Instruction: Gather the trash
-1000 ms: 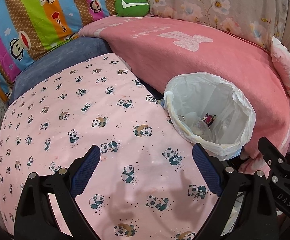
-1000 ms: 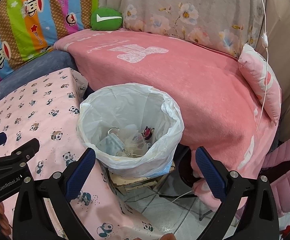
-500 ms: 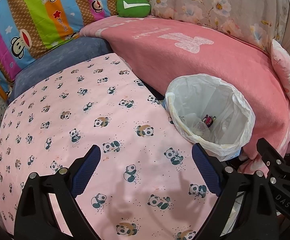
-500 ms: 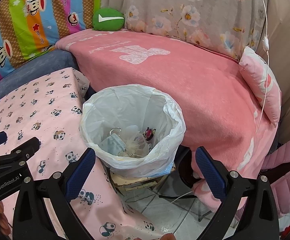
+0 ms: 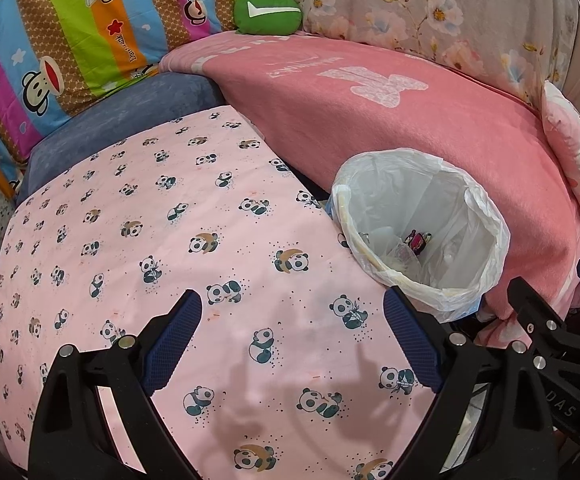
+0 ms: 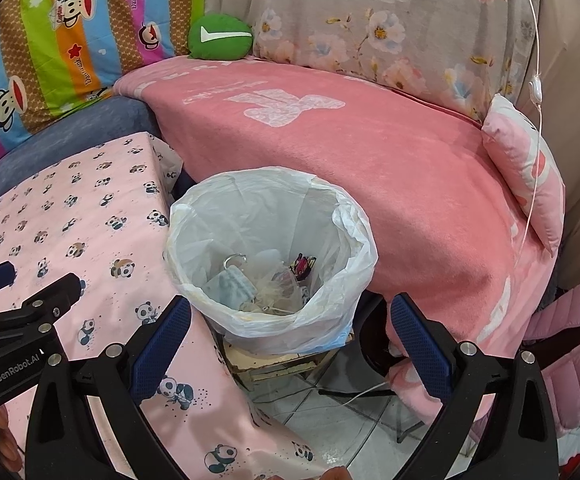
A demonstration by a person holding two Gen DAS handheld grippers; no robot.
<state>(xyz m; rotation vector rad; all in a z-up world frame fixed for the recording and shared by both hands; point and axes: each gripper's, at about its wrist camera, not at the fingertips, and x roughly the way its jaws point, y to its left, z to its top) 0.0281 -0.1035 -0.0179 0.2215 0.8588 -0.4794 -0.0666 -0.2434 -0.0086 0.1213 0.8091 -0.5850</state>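
Both tools, left [image 5: 292, 340] and right [image 6: 290, 340], gaped released (nothing between them) near the lined trash bin [image 6: 270, 248] beside the bench [image 5: 170, 240].

Panda-print cloth [image 5: 138, 248], pink blanket [image 6: 390, 168], green cushion [image 6: 219, 37], striped monkey-print fabric [image 5: 70, 40], floral fabric [image 6: 370, 20]

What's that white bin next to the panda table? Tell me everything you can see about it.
The trash bin is a small round container lined with a thin, crinkled, translucent white plastic bag, folded out over its rim. It stands upright and open on what looks like a low wooden stand, between the panda cloth and the pink blanket. At the bottom lie a pale blue face mask, crumpled clear wrapping and a small dark red wrapper. Neither gripper touches it.
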